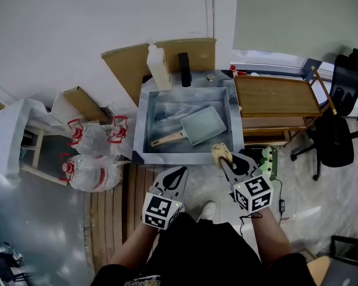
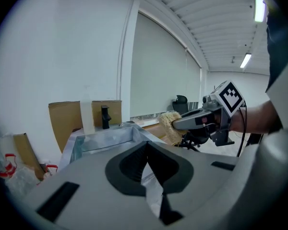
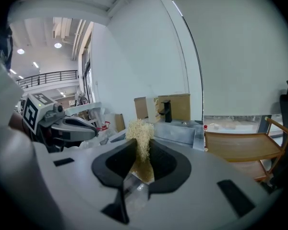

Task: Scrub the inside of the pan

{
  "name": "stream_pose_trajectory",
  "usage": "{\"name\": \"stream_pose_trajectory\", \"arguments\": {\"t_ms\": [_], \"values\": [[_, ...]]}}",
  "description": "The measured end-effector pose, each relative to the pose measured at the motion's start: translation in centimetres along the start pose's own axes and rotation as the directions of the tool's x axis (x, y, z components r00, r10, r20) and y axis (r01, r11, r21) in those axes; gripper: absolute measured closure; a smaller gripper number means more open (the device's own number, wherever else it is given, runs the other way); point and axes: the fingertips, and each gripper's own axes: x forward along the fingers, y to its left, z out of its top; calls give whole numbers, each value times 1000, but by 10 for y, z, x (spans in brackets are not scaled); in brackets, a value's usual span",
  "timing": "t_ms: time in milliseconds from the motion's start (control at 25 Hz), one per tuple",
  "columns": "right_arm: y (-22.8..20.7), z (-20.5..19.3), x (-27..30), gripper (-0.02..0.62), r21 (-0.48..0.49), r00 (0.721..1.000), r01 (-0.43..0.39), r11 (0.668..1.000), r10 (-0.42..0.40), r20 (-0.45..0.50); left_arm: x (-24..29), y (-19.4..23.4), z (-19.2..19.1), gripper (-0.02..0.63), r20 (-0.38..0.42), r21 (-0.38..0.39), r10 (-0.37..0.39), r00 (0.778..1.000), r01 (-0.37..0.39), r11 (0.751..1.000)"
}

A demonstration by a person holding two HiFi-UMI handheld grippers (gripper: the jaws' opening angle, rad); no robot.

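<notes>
Your right gripper [image 1: 225,160] pinches the soft scrub pad [image 1: 221,152]; with your shut, empty left gripper [image 1: 181,171], take the likely slippery pan [image 1: 204,124] by its wooden handle [image 1: 166,139]

No words, brands or numbers legible anywhere. Only black-and-white square patterns, no letters, on the cube [image 1: 161,211] of the left gripper [image 1: 181,170] and the cube [image 1: 254,193] of the right gripper [image 1: 223,161]. Colourful print on the shirt [image 1: 140,280], cut off at the edge, unreadable. Nothing legible on the bottles [image 1: 94,173] or cardboard [image 1: 128,70].
</notes>
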Motion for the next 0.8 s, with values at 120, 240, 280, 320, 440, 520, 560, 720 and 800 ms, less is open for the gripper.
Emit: {"name": "stream_pose_trajectory", "arguments": {"t_ms": [120,240,280,320,440,520,560,720,800], "values": [[18,-8,-1,506,4,1000,-12,1000,12,-10,-12,0,-8,597,6,-9,0,1000,0,1000],[38,-11,-2,506,12,1000,-15,1000,15,-12,-26,4,-9,597,24,-15,-4,1000,4,1000],[45,-12,-1,506,16,1000,-15,1000,15,-13,-31,6,-9,597,28,-13,-6,1000,6,1000],[52,-13,-2,506,20,1000,-15,1000,15,-13,-37,8,-10,597,27,-11,-10,1000,10,1000],[72,-15,-3,506,38,1000,-6,999,7,-11,-55,13,-14,597,20,6,-30,999,30,1000],[84,-17,-4,506,51,1000,5,999,-5,-7,-67,17,-15,597,29,20,-39,999,38,999],[90,-18,-5,506,55,1000,11,998,-11,-7,-73,18,-17,597,30,22,-43,999,42,999],[116,-25,-9,506,65,999,35,997,-34,-11,-95,24,-30,597,24,16,-64,998,63,998],[126,-29,-12,506,67,999,48,997,-47,-14,-103,25,-37,597,24,16,-79,997,78,997]]}}
